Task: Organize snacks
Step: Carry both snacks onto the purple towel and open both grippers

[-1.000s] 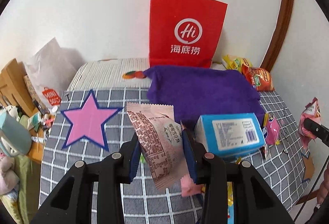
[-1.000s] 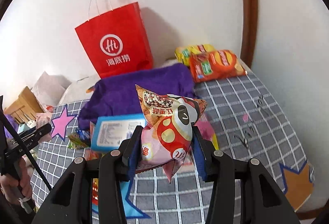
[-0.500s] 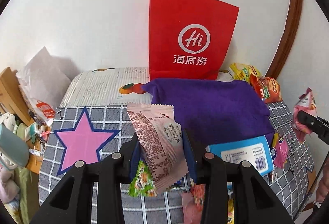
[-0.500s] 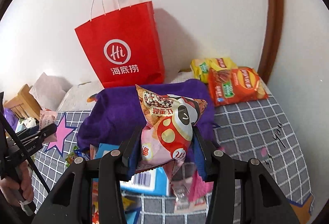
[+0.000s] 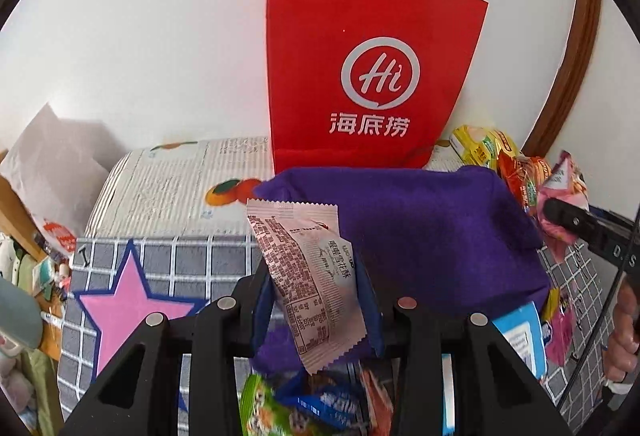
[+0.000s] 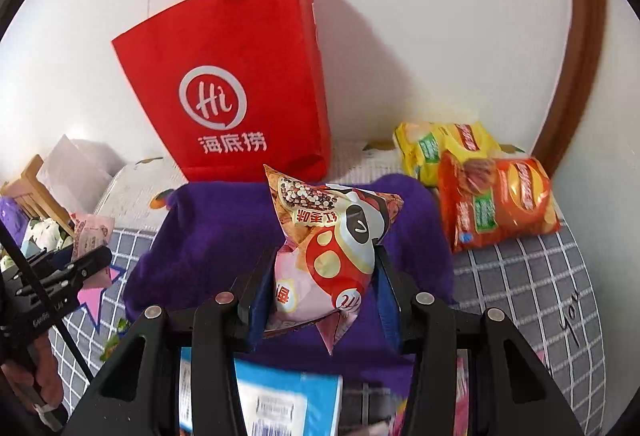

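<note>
Pinching a pale pink snack packet (image 5: 310,276) printed with dense dark text, the left gripper (image 5: 314,296) holds it upright above the near edge of a purple cloth (image 5: 420,228). The right gripper (image 6: 322,288) is clamped on a puffy red-and-pink snack bag (image 6: 332,244) with a cartoon face, also over that cloth. Only the right wrist view shows two chip bags whole, one yellow (image 6: 436,148) and one orange (image 6: 496,200), lying side by side near the wall; the left view catches just their edges. Only the left view shows the full pink star (image 5: 128,312) on the grey checked bedcover (image 5: 192,256), plus loose green and blue packets (image 5: 288,408) below the fingers. One red paper bag (image 5: 368,68) with white handles stands upright against the white wall behind the cloth. A blue box (image 6: 280,400) lies nearest the right gripper.
</note>
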Tool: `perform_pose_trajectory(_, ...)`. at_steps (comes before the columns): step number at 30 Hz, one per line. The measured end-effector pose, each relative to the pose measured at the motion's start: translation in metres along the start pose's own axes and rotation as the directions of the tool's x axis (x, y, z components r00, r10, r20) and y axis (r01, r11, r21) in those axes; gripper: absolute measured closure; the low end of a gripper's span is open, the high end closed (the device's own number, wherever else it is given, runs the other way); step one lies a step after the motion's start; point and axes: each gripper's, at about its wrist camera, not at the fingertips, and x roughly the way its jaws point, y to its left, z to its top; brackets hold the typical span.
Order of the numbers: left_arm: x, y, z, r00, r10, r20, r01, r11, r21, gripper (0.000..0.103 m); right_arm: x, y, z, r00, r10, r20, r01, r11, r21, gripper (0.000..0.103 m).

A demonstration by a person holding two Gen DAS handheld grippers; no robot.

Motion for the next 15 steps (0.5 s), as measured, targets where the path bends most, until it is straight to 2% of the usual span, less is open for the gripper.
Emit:
perform_pose_trajectory(7,0.022,-0.004,0.017,1.000,-0.021,-0.004,0.021,1.000,-0.007,0.067,0.031,0.001,0.018,1.000,-0.005,-0.022,0.005,1.000,-0.008,0.057)
perform_pose_trajectory(15,0.055,-0.011,0.024,0.999,-0.023,-0.041,0.022,1.000,-0.006,0.067,0.074,-0.010,0.014,0.993,-0.007,-0.120,0.008,1.000,0.011,0.057)
